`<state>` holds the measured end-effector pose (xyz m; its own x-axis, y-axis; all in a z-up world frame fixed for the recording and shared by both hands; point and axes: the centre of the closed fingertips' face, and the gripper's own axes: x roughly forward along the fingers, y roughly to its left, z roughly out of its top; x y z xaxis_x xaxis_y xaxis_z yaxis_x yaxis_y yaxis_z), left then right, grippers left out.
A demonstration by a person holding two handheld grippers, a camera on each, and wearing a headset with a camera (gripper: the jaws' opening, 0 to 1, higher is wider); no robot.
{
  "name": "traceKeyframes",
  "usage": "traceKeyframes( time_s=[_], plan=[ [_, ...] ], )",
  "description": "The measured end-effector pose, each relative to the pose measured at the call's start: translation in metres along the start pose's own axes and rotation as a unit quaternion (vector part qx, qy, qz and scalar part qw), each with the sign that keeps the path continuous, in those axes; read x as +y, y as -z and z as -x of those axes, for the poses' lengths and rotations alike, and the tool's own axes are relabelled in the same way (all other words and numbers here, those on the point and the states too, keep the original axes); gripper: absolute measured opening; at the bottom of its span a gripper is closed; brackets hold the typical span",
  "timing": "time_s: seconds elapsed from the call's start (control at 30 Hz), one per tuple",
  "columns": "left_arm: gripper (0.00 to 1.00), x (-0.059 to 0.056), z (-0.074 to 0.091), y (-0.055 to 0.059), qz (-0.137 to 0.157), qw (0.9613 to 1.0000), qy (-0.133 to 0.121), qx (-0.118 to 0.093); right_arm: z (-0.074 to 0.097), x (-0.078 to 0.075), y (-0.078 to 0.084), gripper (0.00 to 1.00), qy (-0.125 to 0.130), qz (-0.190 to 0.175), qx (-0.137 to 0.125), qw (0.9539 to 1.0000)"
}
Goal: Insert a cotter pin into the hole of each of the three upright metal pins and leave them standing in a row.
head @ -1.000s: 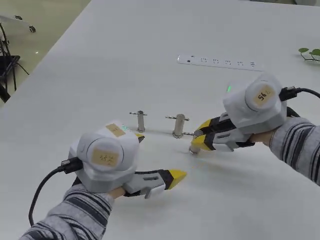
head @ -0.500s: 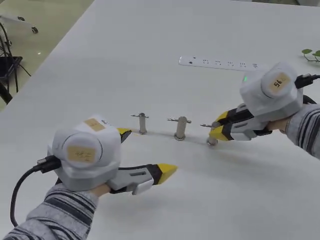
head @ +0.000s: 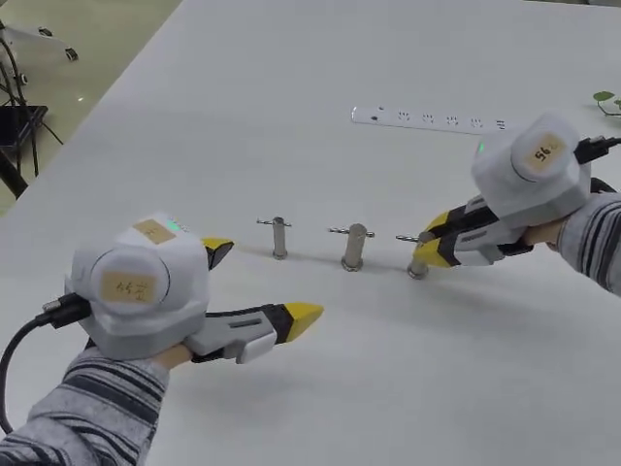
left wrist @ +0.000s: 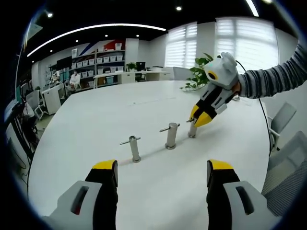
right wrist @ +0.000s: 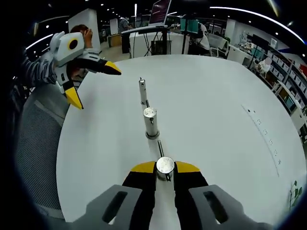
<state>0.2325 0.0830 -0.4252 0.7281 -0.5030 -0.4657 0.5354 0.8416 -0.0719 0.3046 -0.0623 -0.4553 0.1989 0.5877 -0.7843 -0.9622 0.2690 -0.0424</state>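
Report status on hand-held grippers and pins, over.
Right hand-held gripper shut on end pin. Left hand-held gripper open, apart. Middle pin, far pin upright, cotter pins in all three. Power strip beyond, not in way.

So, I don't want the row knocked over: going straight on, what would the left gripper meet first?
Probably the middle metal pin, almost dead ahead of the left gripper, whose jaws stand open. The nearest metal pin stands slightly left of that line and closer, so it might catch first.

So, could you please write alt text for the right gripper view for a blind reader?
The right gripper is closed on the nearest pin, with the middle pin and far pin lined up beyond on a white table. The left gripper hovers open at upper left.
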Motion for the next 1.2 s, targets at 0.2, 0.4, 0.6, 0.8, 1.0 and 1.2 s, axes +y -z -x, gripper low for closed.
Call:
traceKeyframes(
  time_s=[0.2, 0.4, 0.6, 0.8, 1.0, 1.2],
  plan=[
    [0.74, -0.004, 0.000, 0.001, 0.000, 1.0000, 0.004, 0.003, 0.001, -0.001, 0.002, 0.09, -0.010, 0.007, -0.004, 0.9999],
    [0.73, -0.007, -0.002, 0.004, 0.000, 0.9999, 0.008, 0.006, 0.001, -0.002, 0.002, 0.09, -0.018, 0.006, -0.011, 0.9998],
    [0.76, -0.007, -0.004, 0.004, -0.002, 1.0000, 0.007, 0.007, 0.000, -0.004, 0.003, 0.09, -0.022, -0.003, -0.015, 0.9997],
    [0.76, -0.004, -0.004, 0.002, -0.001, 1.0000, 0.004, 0.005, 0.007, -0.001, -0.005, 0.23, -0.007, 0.005, -0.036, 0.9993],
    [0.76, -0.001, -0.003, -0.003, -0.002, 1.0000, 0.002, 0.004, 0.023, 0.002, -0.020, 0.33, 0.027, -0.036, -0.086, 0.9953],
    [0.78, 0.001, -0.001, -0.009, 0.000, 1.0000, 0.001, 0.004, 0.040, 0.010, -0.030, 0.40, 0.056, -0.060, -0.128, 0.9883]
  ],
)
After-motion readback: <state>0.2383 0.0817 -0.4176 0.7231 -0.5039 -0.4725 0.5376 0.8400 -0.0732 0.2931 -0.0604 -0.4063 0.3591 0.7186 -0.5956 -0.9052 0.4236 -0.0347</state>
